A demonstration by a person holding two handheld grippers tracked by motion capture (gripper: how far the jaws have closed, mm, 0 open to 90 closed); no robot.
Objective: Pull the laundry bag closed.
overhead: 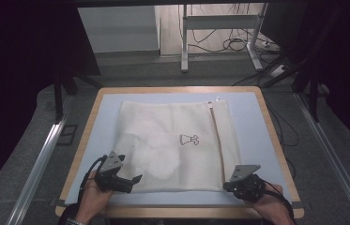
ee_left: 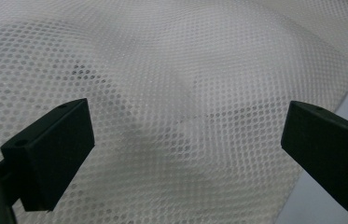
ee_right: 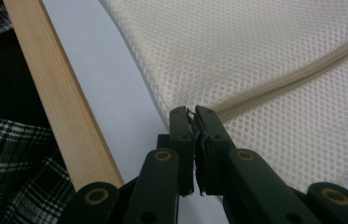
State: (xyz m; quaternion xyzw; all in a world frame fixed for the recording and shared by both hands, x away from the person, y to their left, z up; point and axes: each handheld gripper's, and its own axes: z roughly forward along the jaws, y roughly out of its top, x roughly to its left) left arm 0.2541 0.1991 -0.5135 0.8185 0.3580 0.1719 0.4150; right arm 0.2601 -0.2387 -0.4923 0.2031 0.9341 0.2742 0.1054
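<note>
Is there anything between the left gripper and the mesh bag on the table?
Nothing visible. The left gripper hangs with its jaws wide open right over the mesh bag, bare fabric between them. The right gripper is shut on the bag's near edge by the zipper, away from the left one.

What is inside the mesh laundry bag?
Through the mesh laundry bag, a paler, rounded shape shows in its near left part, probably folded white fabric. What it is cannot be told: the mesh blurs it. The rest looks flat.
</note>
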